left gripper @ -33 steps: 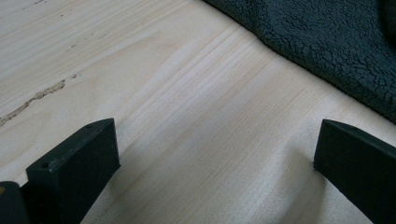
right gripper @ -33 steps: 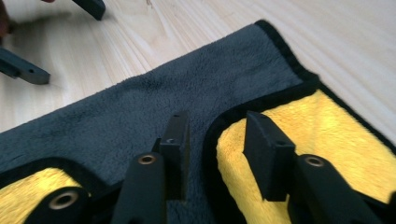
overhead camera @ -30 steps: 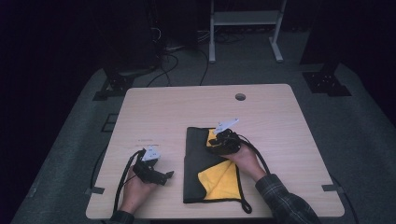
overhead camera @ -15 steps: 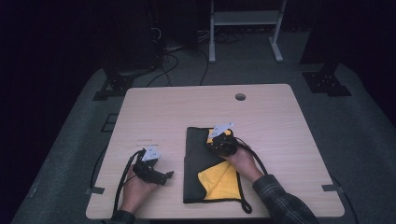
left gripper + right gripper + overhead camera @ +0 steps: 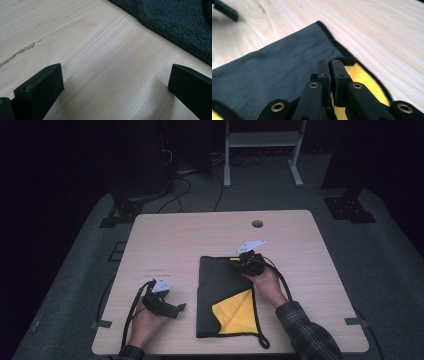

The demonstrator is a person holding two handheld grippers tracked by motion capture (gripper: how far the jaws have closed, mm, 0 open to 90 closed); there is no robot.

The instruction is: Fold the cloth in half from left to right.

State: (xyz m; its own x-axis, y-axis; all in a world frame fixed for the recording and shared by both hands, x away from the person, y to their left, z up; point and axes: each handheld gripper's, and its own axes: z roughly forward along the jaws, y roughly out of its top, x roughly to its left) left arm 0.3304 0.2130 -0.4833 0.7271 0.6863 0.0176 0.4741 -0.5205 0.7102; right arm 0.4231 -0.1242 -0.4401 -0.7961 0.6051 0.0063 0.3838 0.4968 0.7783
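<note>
A cloth point(image 5: 222, 285), black on one side and yellow on the other, lies folded in the middle of the wooden table point(image 5: 175, 240). A yellow patch point(image 5: 235, 312) shows at its near right. My right gripper point(image 5: 240, 262) rests at the cloth's far right corner. In the right gripper view it point(image 5: 329, 66) is shut on the cloth's point(image 5: 274, 72) edge, with yellow fabric under the jaws. My left gripper point(image 5: 180, 307) lies on bare wood left of the cloth, and in its own view it point(image 5: 115, 85) is open and holds nothing. The dark cloth point(image 5: 180, 22) lies just beyond it.
A round cable hole point(image 5: 257, 223) sits near the table's far edge. A black cord point(image 5: 262, 340) loops off the cloth's near right corner. Metal stand legs point(image 5: 260, 155) and cables stand on the floor behind the table.
My right gripper has shifted slightly right and laid the cloth's corner flatter, so less yellow shows beside it. The left gripper has not moved.
</note>
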